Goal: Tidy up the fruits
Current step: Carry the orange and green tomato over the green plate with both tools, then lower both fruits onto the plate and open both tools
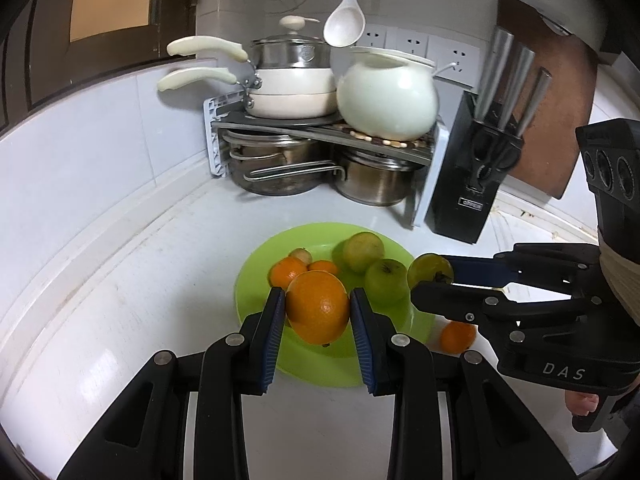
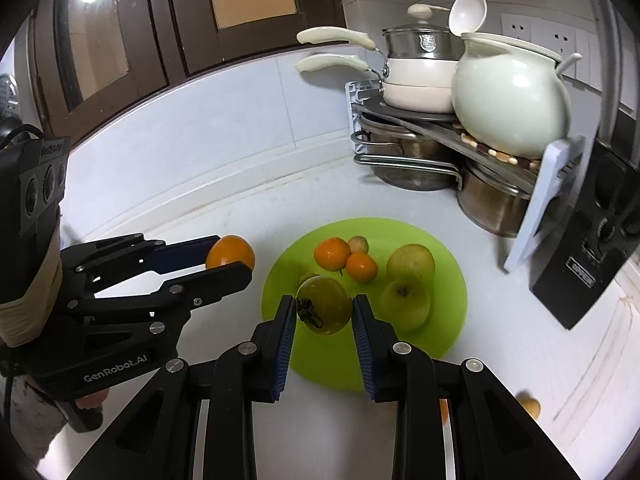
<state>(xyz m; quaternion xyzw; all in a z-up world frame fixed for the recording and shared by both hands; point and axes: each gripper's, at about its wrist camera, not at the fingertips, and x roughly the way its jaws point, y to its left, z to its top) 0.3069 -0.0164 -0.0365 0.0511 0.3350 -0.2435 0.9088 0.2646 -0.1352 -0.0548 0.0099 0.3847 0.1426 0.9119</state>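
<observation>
The left gripper [image 1: 318,304] pinches a round orange [image 1: 318,307], the right gripper [image 2: 324,310] a yellow-green persimmon [image 2: 325,305]; dropped carelessly, either could roll off the crowded lime-green plastic plate [image 1: 260,264].

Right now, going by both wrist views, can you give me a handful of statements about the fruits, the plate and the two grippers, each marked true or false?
1. The left gripper is shut on a large orange. True.
2. The right gripper is open and holds nothing. False: it is shut on a yellow-green persimmon with a dark calyx.
3. The green plate already holds two green apples and two small tangerines. True.
4. The plate sits on the metal pot rack. False: it lies on the white countertop, in front of the pot rack.
5. Every fruit is on the plate or in a gripper. False: a tangerine lies on the counter beside the plate.
</observation>
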